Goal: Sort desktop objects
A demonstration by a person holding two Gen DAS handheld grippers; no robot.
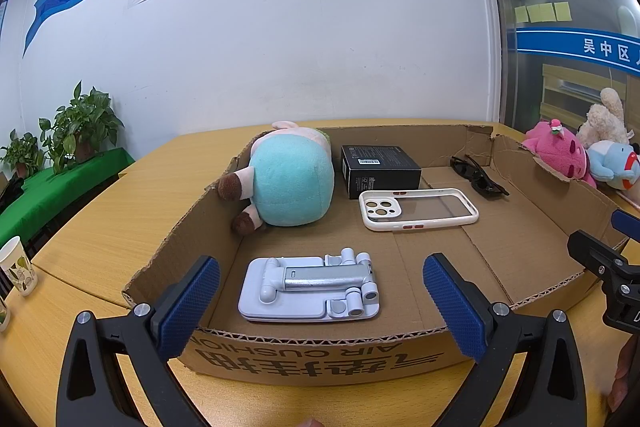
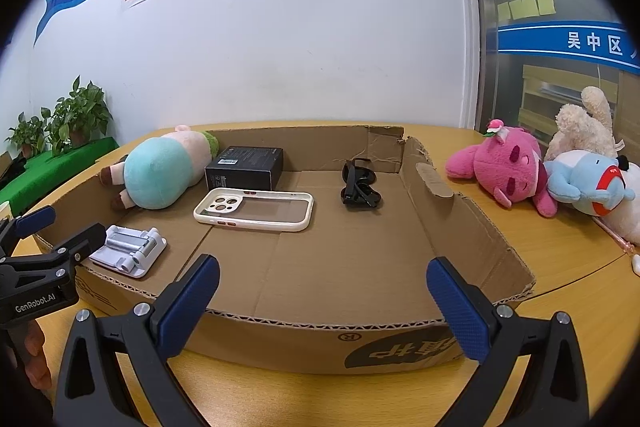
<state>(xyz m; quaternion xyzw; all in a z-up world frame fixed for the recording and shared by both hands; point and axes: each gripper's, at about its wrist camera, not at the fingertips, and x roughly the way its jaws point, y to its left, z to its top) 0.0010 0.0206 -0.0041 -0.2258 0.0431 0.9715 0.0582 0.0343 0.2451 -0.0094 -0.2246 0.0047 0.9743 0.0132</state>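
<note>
Both grippers, left (image 1: 321,301) and right (image 2: 323,301), are hovering at the box's (image 1: 320,355) near wall, fingers apart and empty. Inside the box are lying a stand (image 1: 310,285), case (image 1: 418,209), sunglasses (image 1: 478,177), carton (image 1: 380,171) and plush (image 1: 290,185).

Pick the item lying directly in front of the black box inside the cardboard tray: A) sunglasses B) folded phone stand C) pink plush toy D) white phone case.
D: the white phone case lies flat just in front of the black box in the cardboard tray; the sunglasses sit off to the box's right, the folded phone stand by the near wall.
</note>
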